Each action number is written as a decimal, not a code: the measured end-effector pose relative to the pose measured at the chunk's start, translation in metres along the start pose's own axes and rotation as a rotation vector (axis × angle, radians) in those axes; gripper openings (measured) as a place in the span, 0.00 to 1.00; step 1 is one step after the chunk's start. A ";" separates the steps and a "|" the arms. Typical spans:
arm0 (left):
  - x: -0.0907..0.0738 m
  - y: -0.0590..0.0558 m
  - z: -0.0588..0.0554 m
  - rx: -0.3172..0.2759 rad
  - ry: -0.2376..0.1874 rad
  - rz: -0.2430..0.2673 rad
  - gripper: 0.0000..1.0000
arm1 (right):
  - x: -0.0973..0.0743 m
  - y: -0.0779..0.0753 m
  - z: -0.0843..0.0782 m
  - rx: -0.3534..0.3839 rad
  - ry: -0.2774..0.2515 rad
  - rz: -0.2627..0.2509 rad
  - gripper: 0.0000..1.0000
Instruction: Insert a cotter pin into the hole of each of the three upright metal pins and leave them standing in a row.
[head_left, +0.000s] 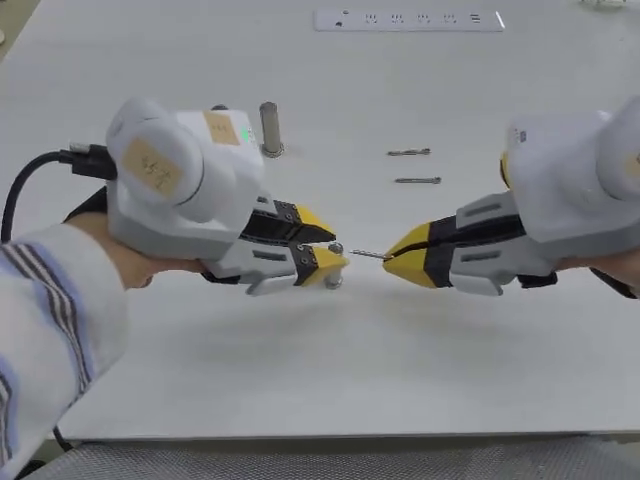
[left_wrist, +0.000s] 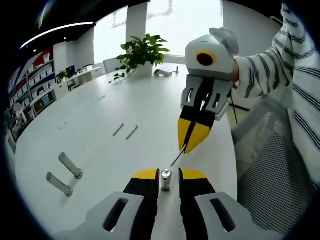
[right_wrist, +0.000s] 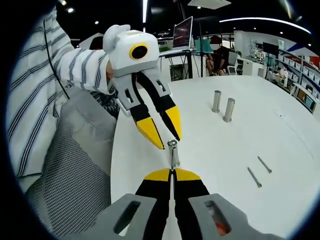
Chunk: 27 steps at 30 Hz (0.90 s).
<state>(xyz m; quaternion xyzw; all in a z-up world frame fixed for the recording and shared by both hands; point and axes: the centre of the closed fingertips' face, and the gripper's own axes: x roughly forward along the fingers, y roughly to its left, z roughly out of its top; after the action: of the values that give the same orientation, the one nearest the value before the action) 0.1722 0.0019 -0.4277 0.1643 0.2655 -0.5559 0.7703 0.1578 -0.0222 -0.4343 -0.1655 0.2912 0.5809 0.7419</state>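
While the L gripper (head_left: 328, 250) clamps a pin (right_wrist: 173, 151) btwn its yellow tips, jaws narrow and closed on the pin's sides, the R gripper (head_left: 392, 257) faces it from the right w/ jaws pressed together on a cotter (left_wrist: 176, 157). Both are held above the near-middle of the bench (head_left: 330, 370), tip to tip. The cotter sticks out left from the R tips, approx level, and its free end reaches the pin. Can't tell whether it sits in the hole or just touches the side. In the left gripper view the pin stands btwn the L tips w/ its round end showing, and the cotter comes to it at a slant. In the right gripper view the cotter runs straight from the R tips to the pin.

Farther back, an upright pin (head_left: 269, 128) stands on the bench beyond the L gripper. A second upright pin (right_wrist: 216, 101) stands just left of it, near but apart; in the head view the L gripper body hides most of it.

Right of those, 2 loose cotters lie flat: far cotter (head_left: 409, 152) and near cotter (head_left: 417, 181), roughly parallel, close, not touching. A power strip (head_left: 410, 20) lies along the far side. A striped sleeve (head_left: 50, 320) covers the L arm at near left. A mesh chair (left_wrist: 270, 180) sits off the bench's near edge.
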 end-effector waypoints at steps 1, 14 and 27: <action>0.000 0.001 0.000 0.013 0.007 0.003 0.12 | 0.000 0.000 0.000 -0.001 0.001 0.000 0.00; 0.004 0.001 -0.005 0.068 0.057 -0.016 0.08 | 0.005 -0.003 -0.001 -0.019 0.009 0.017 0.00; 0.003 0.002 -0.007 0.114 0.076 -0.043 0.05 | 0.010 -0.003 0.002 -0.041 0.017 0.038 0.00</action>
<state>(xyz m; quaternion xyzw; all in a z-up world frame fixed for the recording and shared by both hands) 0.1736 0.0036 -0.4351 0.2231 0.2658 -0.5800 0.7370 0.1628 -0.0145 -0.4395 -0.1803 0.2885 0.5992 0.7247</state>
